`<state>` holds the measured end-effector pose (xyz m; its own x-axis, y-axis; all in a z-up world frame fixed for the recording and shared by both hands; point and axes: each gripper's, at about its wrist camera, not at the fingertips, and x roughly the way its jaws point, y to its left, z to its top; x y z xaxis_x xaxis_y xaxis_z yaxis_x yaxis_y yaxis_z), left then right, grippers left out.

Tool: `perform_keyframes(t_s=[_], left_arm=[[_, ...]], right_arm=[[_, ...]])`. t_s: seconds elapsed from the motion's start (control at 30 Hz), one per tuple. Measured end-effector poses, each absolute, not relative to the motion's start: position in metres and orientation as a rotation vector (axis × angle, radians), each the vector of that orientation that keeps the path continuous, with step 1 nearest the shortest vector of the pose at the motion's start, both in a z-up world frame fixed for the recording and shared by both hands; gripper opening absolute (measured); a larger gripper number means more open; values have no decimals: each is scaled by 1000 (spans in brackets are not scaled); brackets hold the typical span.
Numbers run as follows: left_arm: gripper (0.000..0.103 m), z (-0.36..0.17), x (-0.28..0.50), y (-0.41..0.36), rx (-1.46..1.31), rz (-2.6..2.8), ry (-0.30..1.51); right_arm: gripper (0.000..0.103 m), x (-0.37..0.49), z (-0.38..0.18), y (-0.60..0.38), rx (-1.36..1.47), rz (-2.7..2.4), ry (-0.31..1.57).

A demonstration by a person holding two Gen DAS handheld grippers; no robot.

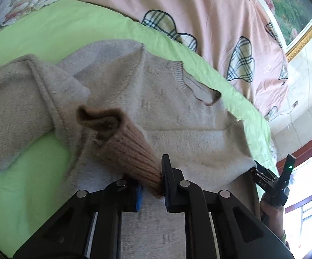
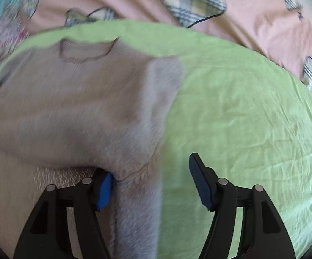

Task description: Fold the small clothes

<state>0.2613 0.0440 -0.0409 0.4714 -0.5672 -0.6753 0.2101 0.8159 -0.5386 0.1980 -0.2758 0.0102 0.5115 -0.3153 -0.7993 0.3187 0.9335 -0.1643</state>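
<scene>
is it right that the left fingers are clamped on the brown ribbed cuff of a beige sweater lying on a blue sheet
Not quite: the sheet is light green, not blue, as the left wrist view shows. The rest holds: the left fingers are clamped on the brown ribbed cuff of the beige sweater.

Bright daylight floods in, blowing out the window (image 1: 311, 194) at the left view's right edge. The right view is motion-blurred, and fisheye curvature darkens both frames' corners.

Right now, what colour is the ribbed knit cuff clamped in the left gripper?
Light brown ribbed knit cuff, darker than the pale grey-beige sweater; clearest in the left wrist view.
</scene>
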Motion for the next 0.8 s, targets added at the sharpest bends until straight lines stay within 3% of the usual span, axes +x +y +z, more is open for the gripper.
perform_keyframes(t_s=[0.17, 0.23, 0.27, 0.3, 0.47, 0.57, 0.6, 0.67, 0.8], left_arm=[[20, -54, 264, 24, -419, -527, 1037], [31, -63, 260, 24, -425, -516, 1074], [44, -67, 257, 28, -445, -522, 1082], [50, -70, 252, 34, -471, -529, 1080], [57, -67, 248, 55, -548, -506, 1041], [50, -63, 259, 49, -529, -500, 1035], [37, -59, 261, 44, -504, -511, 1030], [25, -53, 261, 37, -469, -556, 1021], [25, -41, 257, 32, -399, -599, 1000]], right_arm=[[63, 177, 10, -314, 151, -431, 954], [63, 178, 5, -314, 149, -429, 970], [63, 176, 5, -313, 153, -428, 969], [63, 170, 7, -309, 161, -425, 965], [64, 157, 8, -312, 176, -437, 962], [68, 153, 9, -318, 198, -443, 967], [70, 150, 10, -319, 203, -447, 967], [72, 141, 12, -320, 204, -453, 976], [77, 119, 20, -326, 208, -497, 986]])
